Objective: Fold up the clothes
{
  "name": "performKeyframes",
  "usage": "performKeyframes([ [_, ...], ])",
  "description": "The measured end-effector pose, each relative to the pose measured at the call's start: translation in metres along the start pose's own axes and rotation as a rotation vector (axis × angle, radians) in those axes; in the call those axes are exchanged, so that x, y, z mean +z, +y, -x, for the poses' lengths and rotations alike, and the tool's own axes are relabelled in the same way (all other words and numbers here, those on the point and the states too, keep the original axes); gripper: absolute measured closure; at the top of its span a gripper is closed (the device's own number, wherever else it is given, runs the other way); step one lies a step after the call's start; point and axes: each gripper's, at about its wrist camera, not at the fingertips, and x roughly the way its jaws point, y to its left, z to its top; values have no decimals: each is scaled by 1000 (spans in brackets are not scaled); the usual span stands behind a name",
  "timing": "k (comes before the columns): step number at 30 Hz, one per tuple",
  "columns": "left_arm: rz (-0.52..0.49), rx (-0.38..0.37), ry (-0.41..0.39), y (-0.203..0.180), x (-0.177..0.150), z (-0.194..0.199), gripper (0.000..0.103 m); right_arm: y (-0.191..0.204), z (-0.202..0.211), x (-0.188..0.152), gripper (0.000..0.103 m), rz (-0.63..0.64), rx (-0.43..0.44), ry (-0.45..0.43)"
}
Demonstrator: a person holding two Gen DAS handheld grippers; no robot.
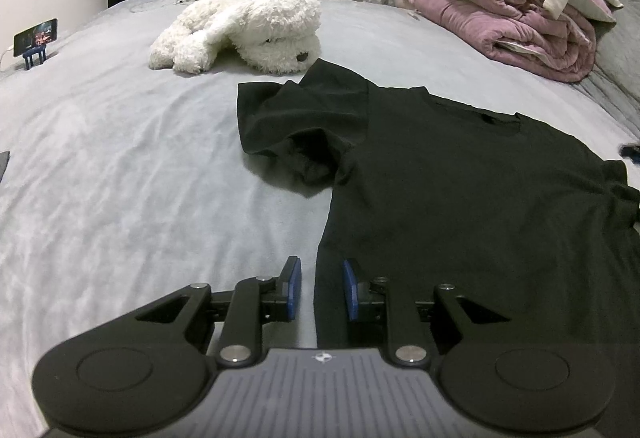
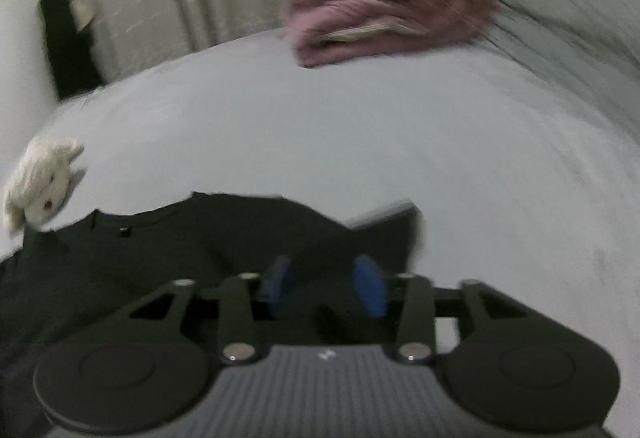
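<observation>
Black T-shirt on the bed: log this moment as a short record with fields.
garment: black T-shirt lying mostly flat on the grey bedsheet
sleeve: near sleeve bunched and wrinkled
left hand-held gripper: open, straddling the shirt's side edge
right hand-held gripper: open, over the other sleeve; view blurred
nearby: white plush dog beyond the shirt; pink blanket under a heap of clothes
fold: not yet begun
</observation>
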Motion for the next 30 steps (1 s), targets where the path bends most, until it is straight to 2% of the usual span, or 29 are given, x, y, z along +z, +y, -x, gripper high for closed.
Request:
performKeyframes([
  [3,-1,-1,0,0,0,0,81,23,-32,24,58,165,-37,30],
  [6,-4,0,-1,0,0,0,81,36,-62,33,59,298,-54,72],
  [9,-11,3,-3,-1,0,-1,81,39,-85,36,60,340,-41,87],
  [10,-12,3,-4,-1,-1,-1,81,40,-92,35,64,350,-29,103],
  [11,-13,3,-4,-1,-1,-1,81,41,-99,34,84,360,-19,121],
  [12,-12,4,-4,-1,-1,-1,81,45,-105,32,96,398,-33,136],
  [13,-12,4,-5,-1,-1,-1,81,50,-111,31,98,441,-52,150],
  [15,-10,5,-5,-1,-1,-1,81,56,-110,36,99,477,-89,122],
  [18,-4,7,-8,-1,-1,0,81,59,-103,55,99,461,-126,30],
  [20,-10,10,-11,-2,-2,-1,81,66,-112,59,99,493,-152,36],
  [23,-22,15,-15,-2,-3,-1,81,80,-137,47,99,595,-224,85],
  [30,-14,10,-11,0,-2,1,81,95,-128,47,96,584,-152,46],
])
